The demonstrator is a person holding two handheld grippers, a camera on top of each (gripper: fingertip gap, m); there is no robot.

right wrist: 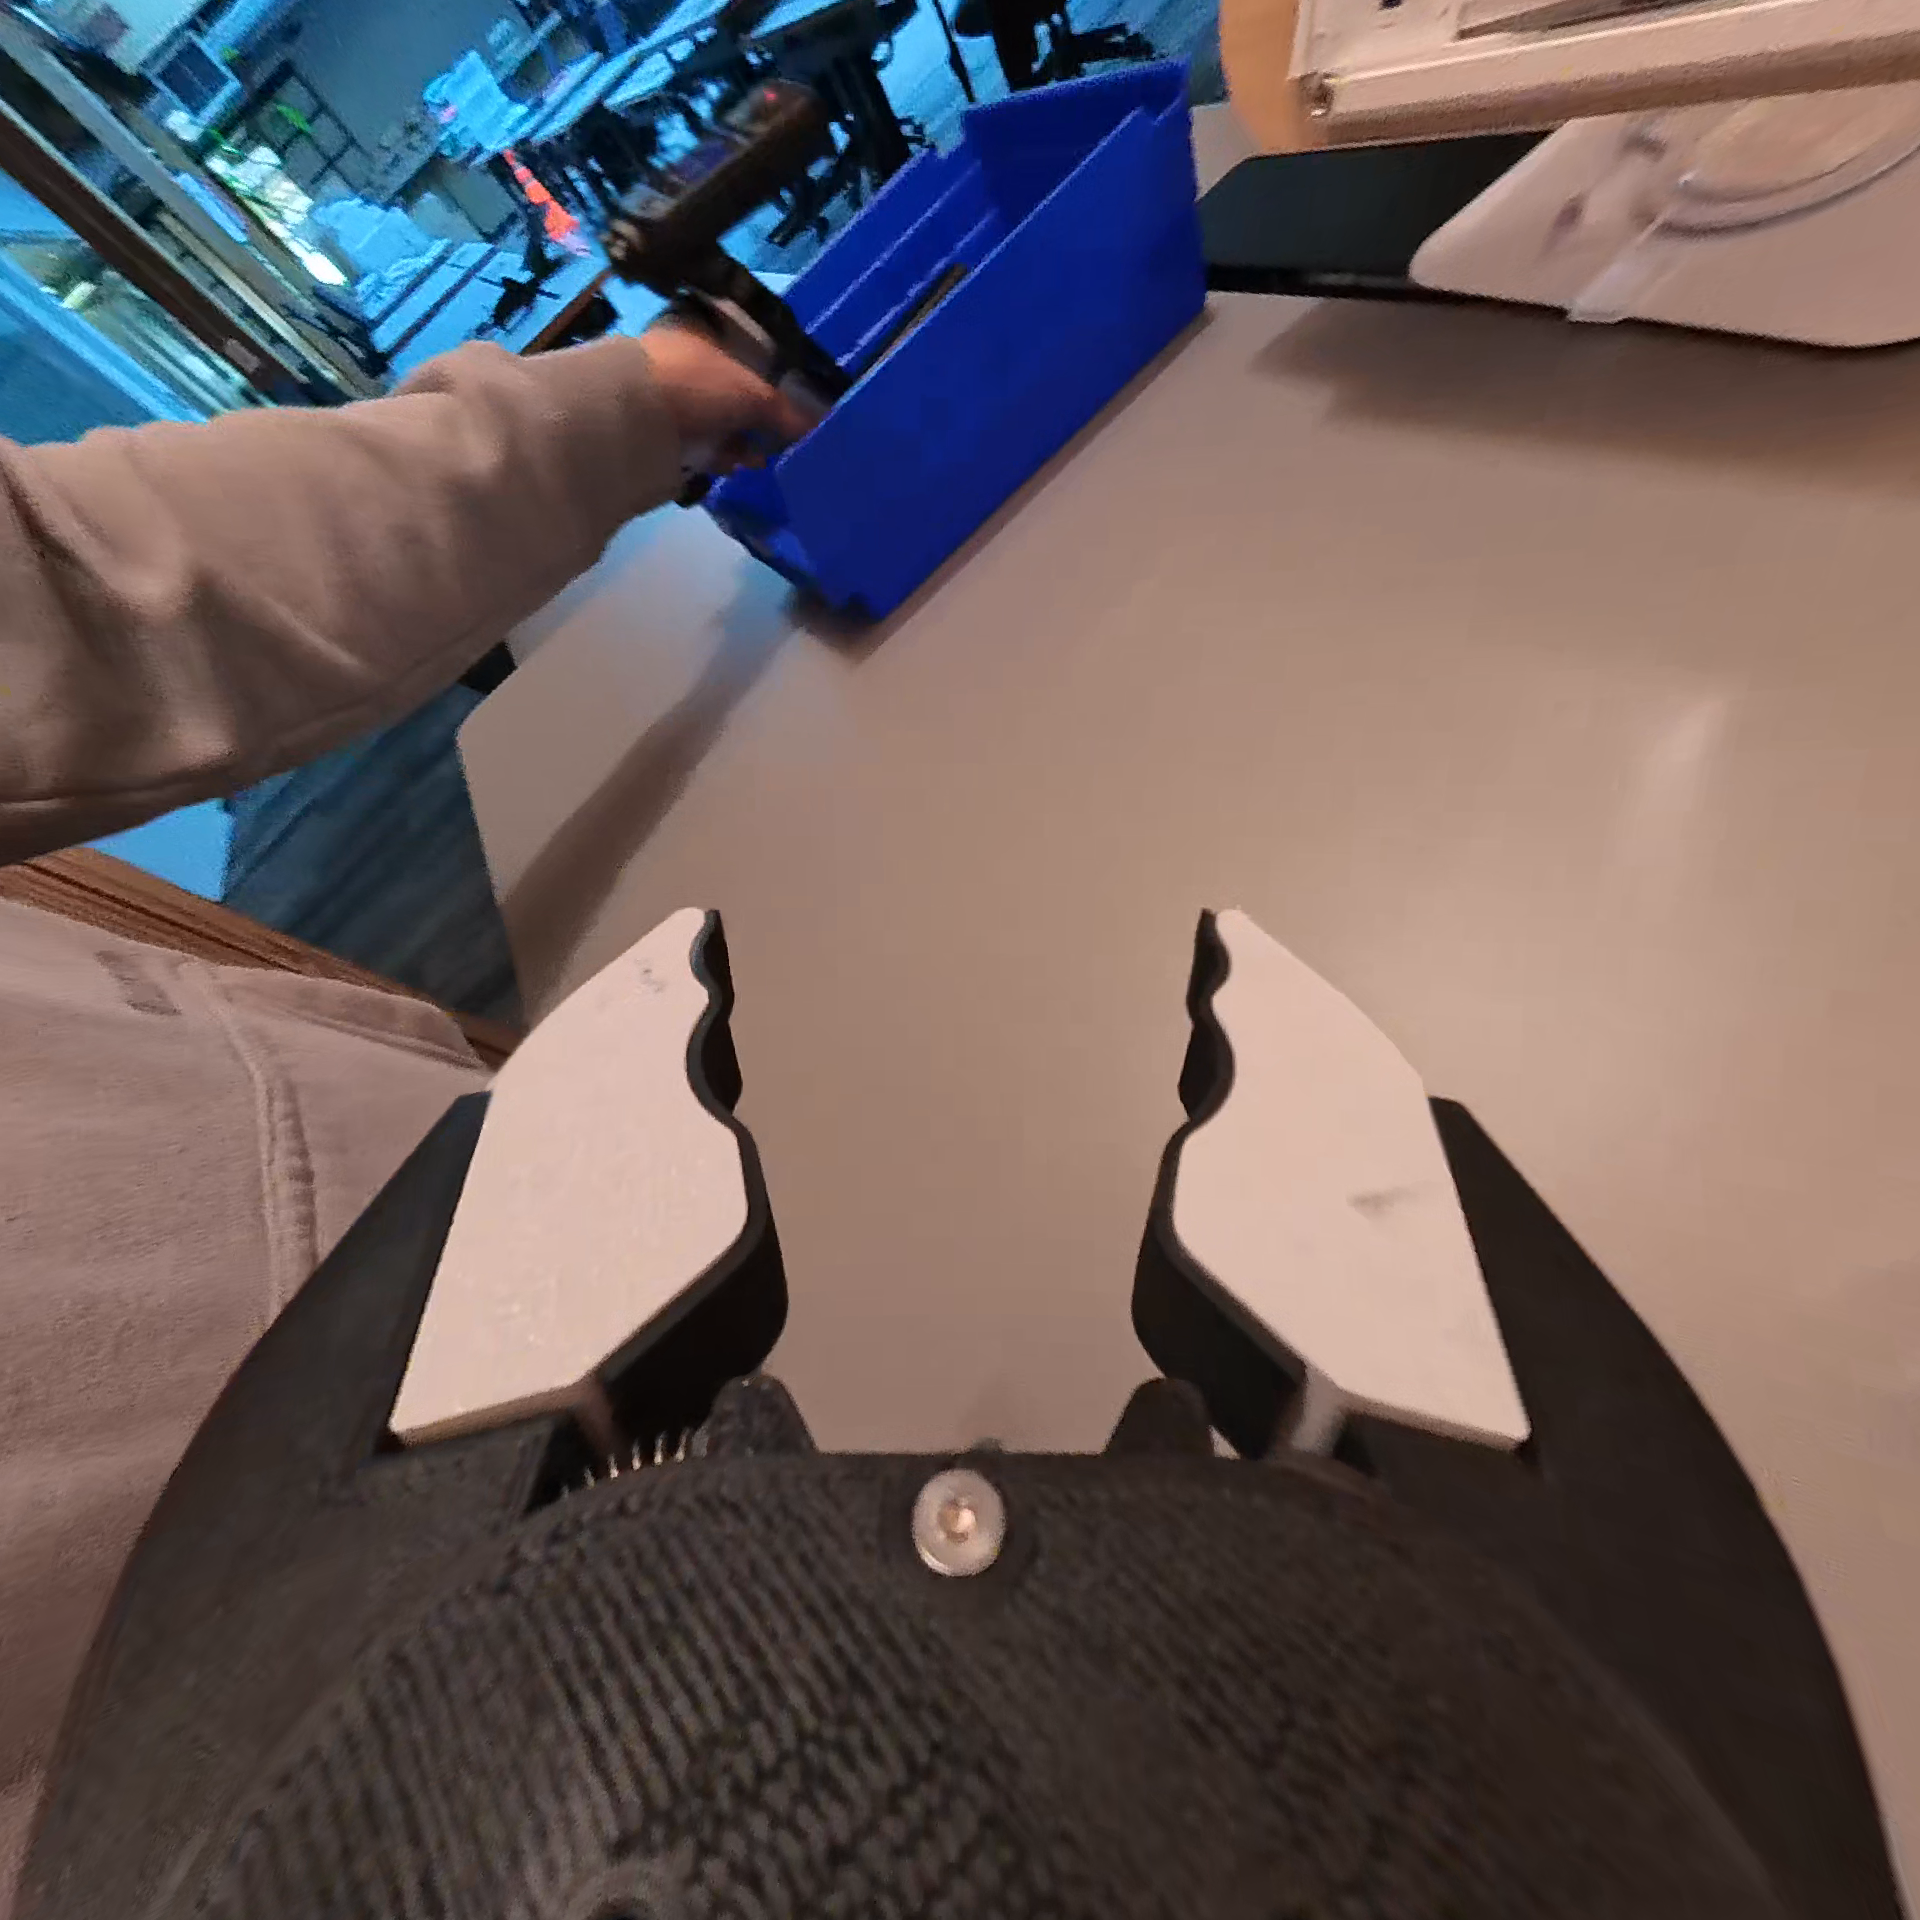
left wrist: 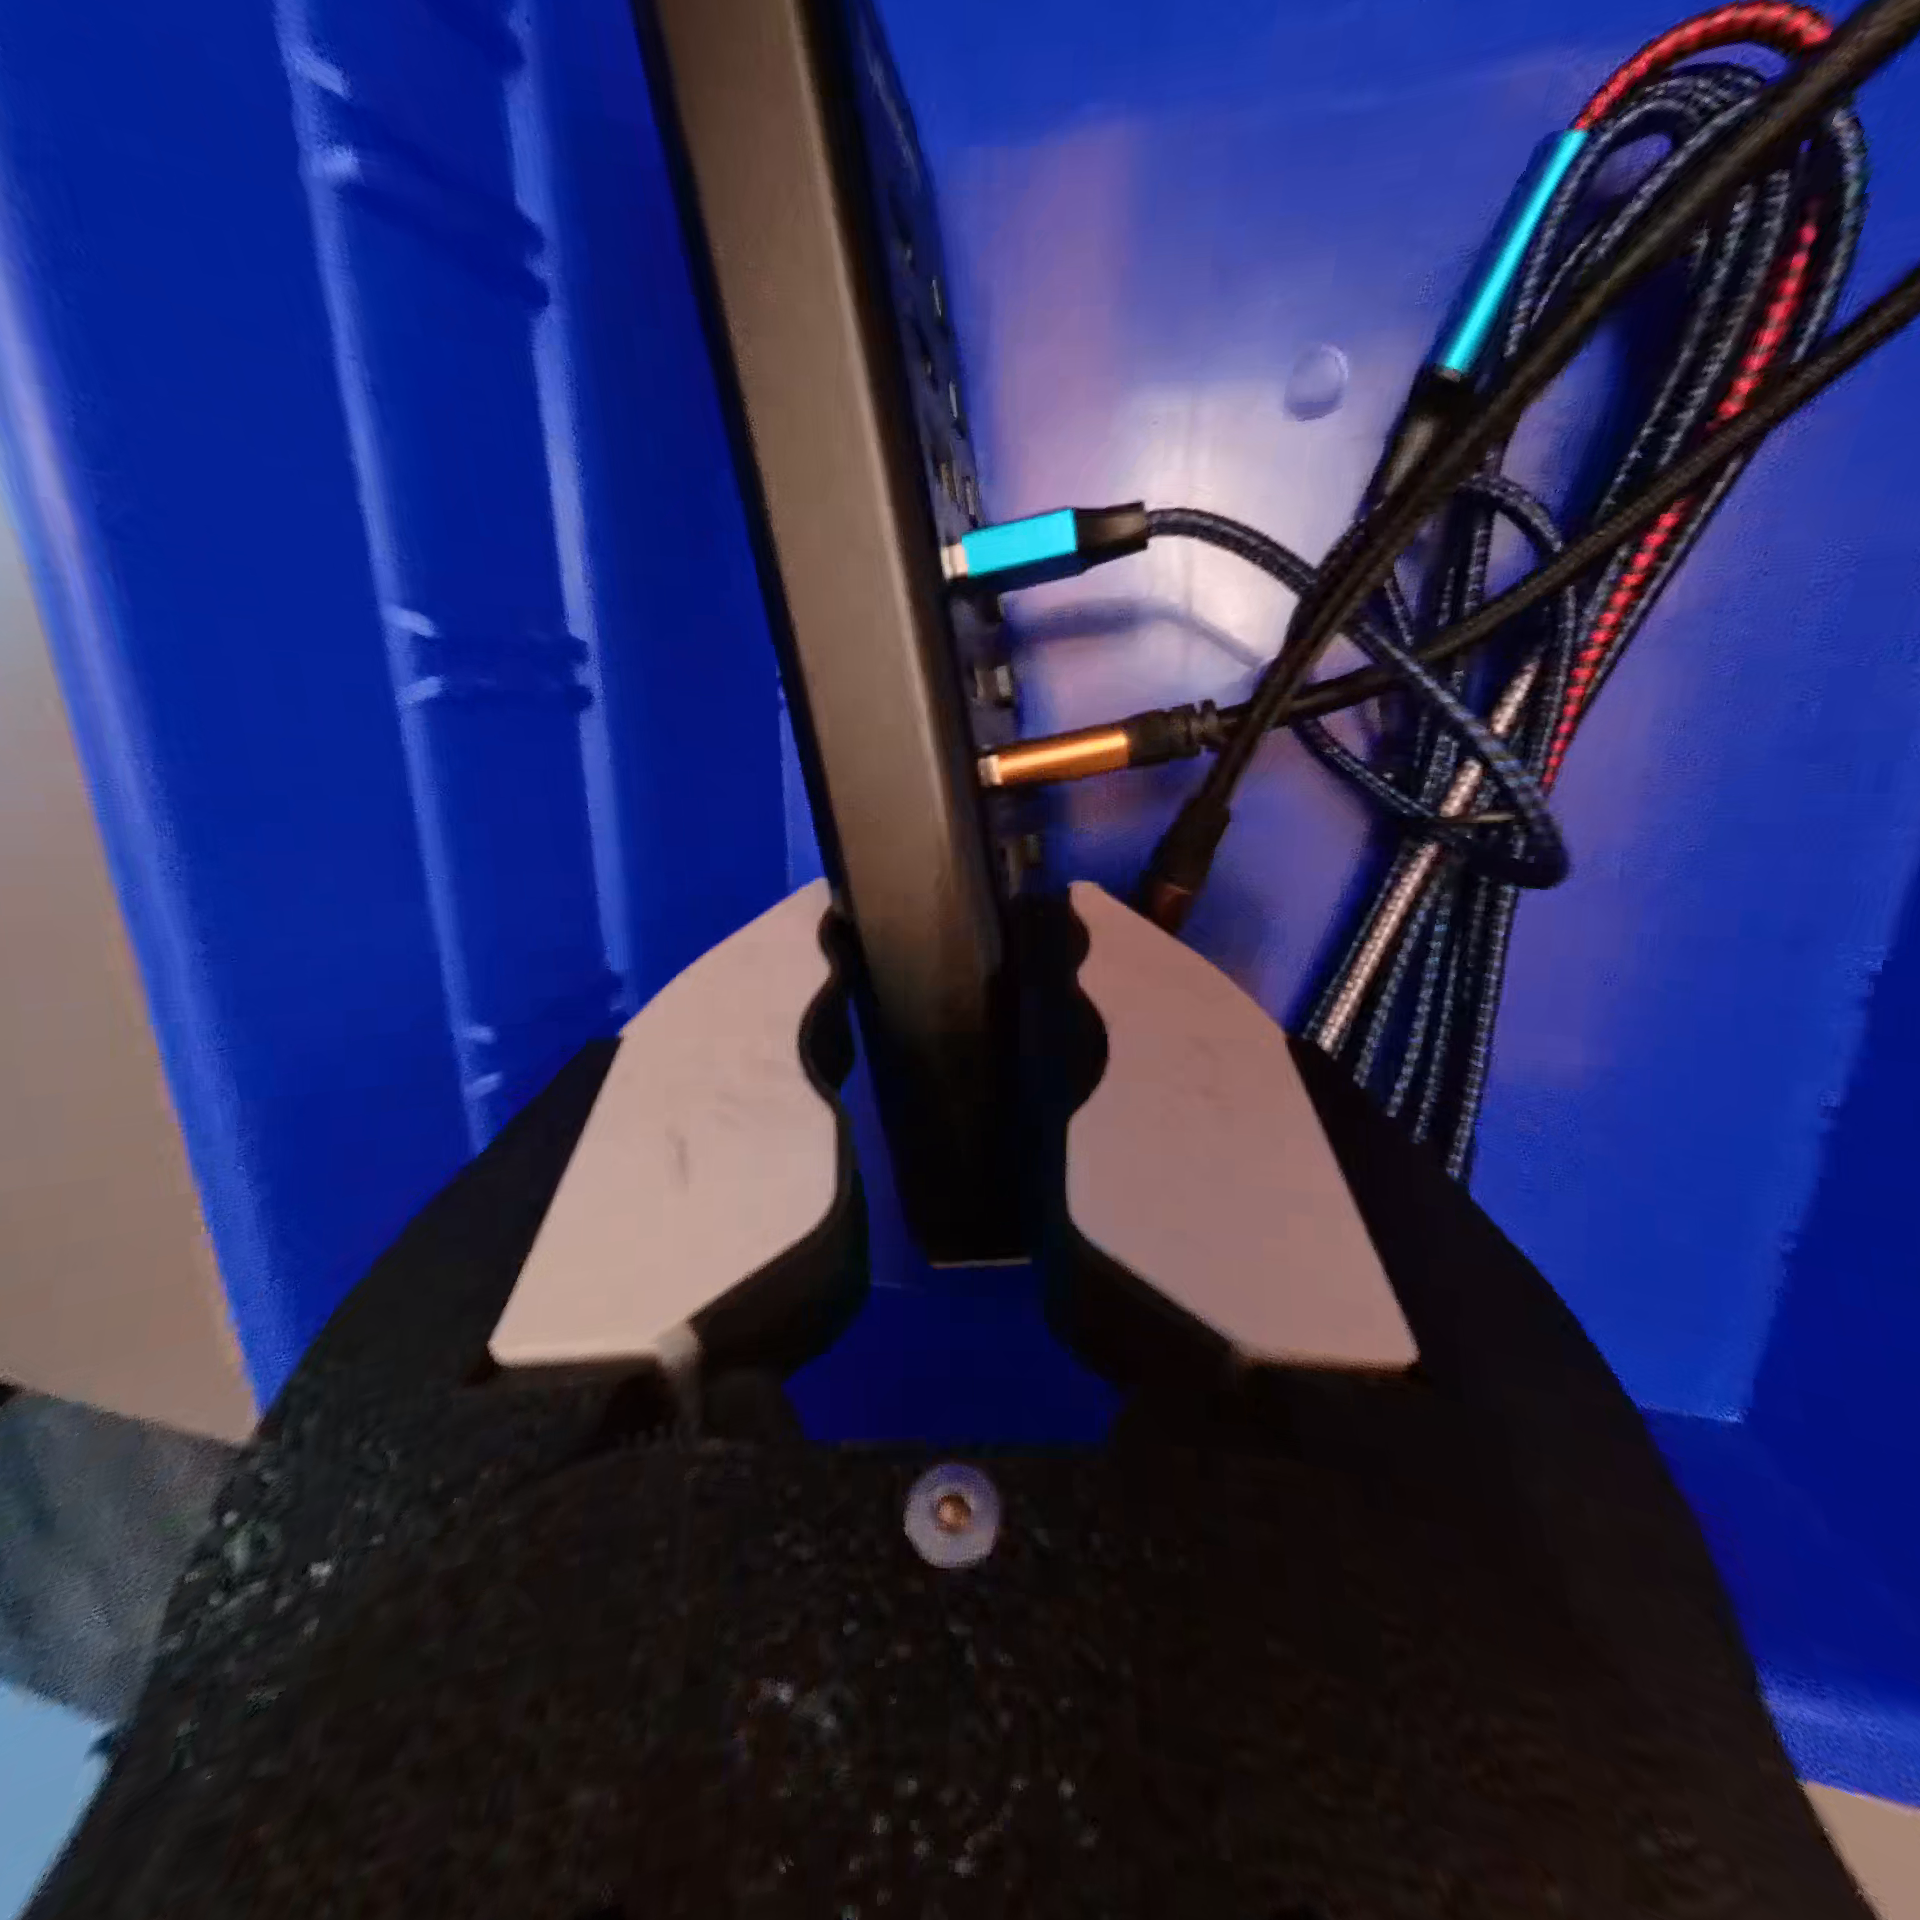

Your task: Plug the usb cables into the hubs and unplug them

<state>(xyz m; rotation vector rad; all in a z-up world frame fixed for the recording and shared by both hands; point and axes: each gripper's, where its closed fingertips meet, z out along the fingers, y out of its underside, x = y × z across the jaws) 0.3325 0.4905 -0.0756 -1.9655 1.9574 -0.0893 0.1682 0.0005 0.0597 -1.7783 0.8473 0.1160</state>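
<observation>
In the left wrist view my left gripper (left wrist: 951, 904) is shut on the near end of a long grey USB hub (left wrist: 821, 582), held on edge inside a blue bin (left wrist: 1195, 312). A cyan plug (left wrist: 1029, 548) and a copper plug (left wrist: 1060, 755) sit in ports on the hub's right face. Their braided cables join a bundle of cables (left wrist: 1621, 582) lying in the bin. In the right wrist view my right gripper (right wrist: 956, 925) is open and empty above the grey table (right wrist: 1299, 727). The left gripper (right wrist: 769, 343) shows far off there, at the blue bin (right wrist: 997, 343).
A person's sleeve and hand (right wrist: 312, 540) reach across to the bin. A white machine (right wrist: 1683, 218) and a black mat (right wrist: 1330, 218) stand at the table's far right. The table edge (right wrist: 488, 790) runs along the left.
</observation>
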